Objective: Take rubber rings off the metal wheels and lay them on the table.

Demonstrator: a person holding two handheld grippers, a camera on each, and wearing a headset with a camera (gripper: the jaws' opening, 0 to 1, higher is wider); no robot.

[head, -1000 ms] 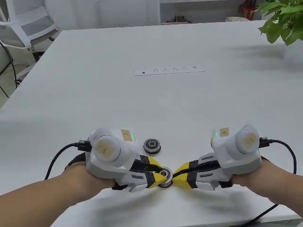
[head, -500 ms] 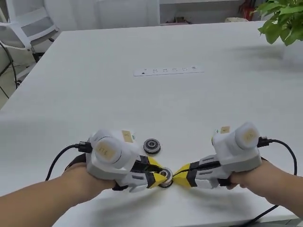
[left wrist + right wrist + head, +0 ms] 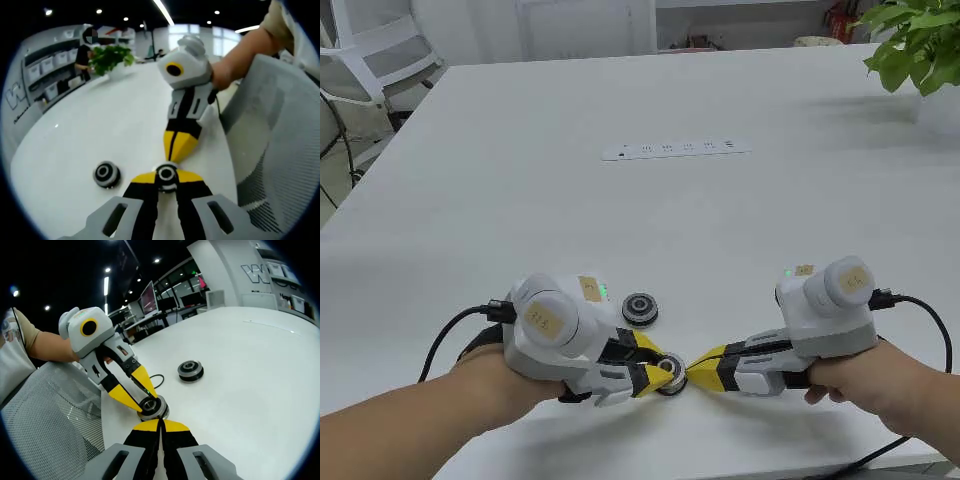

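Near the front edge of the white table (image 3: 720, 230), the two tools meet nose to nose over one metal wheel (image 3: 670, 371). The left tool (image 3: 660, 372) has its yellow tips closed around that wheel, one on each side. In the left gripper view the left tool (image 3: 166, 176) has the wheel (image 3: 167, 174) sitting squarely between its two tips. The right tool (image 3: 695, 368) comes in from the opposite side with its jaws pressed together, leaving only a thin slit between them. In the right gripper view the right tool's tip (image 3: 160, 424) touches the rim of the wheel (image 3: 152, 407), right at the dark rubber ring (image 3: 154, 417). I cannot tell whether a lip of the rubber is pinched between the jaws. A second wheel (image 3: 641, 308) lies flat on the table just beyond the left tool, apart from both tools, with its dark ring in place. Farther back are a white power strip (image 3: 677, 150) and, at the far right corner, a leafy plant (image 3: 910, 45).
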